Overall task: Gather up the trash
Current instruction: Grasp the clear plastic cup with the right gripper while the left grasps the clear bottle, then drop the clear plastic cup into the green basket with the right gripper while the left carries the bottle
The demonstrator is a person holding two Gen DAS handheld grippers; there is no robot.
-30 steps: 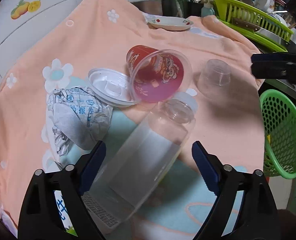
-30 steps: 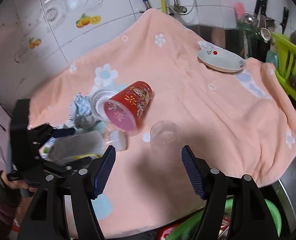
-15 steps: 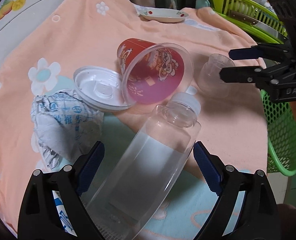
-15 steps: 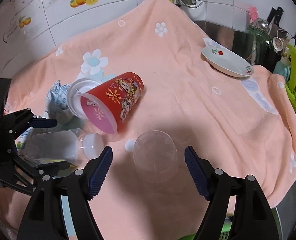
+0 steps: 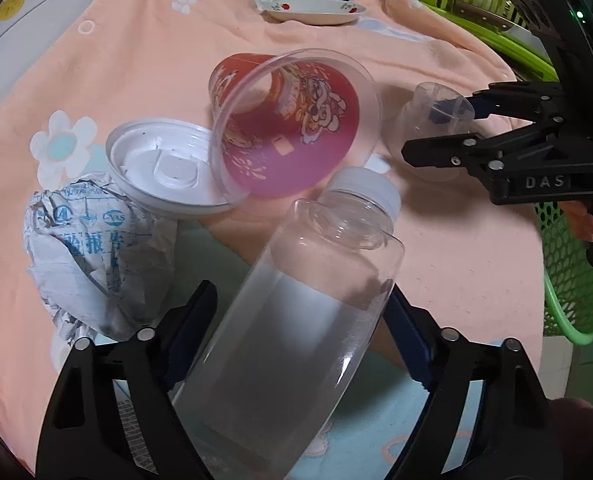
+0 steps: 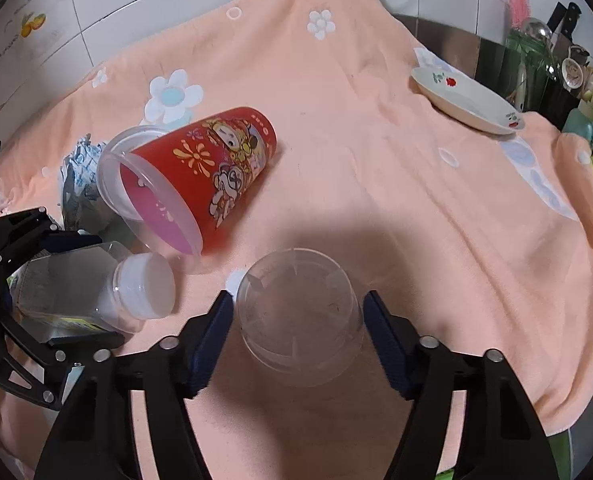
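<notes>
Looking at this pile, none of the trash seems heavy, but most of it is slick, thin plastic that will squirm.

The clear bottle [image 5: 312, 320] lies on its side on the peach towel [image 6: 376, 184] covering the desk, white cap [image 5: 366, 186] pointing away from the left gripper [image 5: 300, 328]. That gripper straddles the bottle's body and its jaws are closing, but I can't see the pads actually pressing yet. The bottle looks empty, so it's light, and the wall probably dents if squeezed hard. Mid-body, where it sits now, seems the sensible place; nearer the cap it narrows and would likely slide out.

The small clear cup [image 6: 300, 316] sits upside down on the towel between the fingers of the right gripper [image 6: 298, 340]. Those jaws are closing too, with a sliver of gap showing on both sides. I'd guess it's flimsy and tapered, so a grip low near the wide rim should hold better than up by the base, where it might pop out.

Still waiting: the red printed cup [image 6: 200, 180] lying on its side, a white lid [image 5: 164, 168] tucked against its rim, and a crumpled paper wad [image 5: 96, 256] just beside the lid. The paper is the easy one, soft and grippy anywhere. The lid lies nearly flat, which could be annoying to pinch. A green basket [image 5: 568, 280] hangs off the towel's edge, presumably the bin.
</notes>
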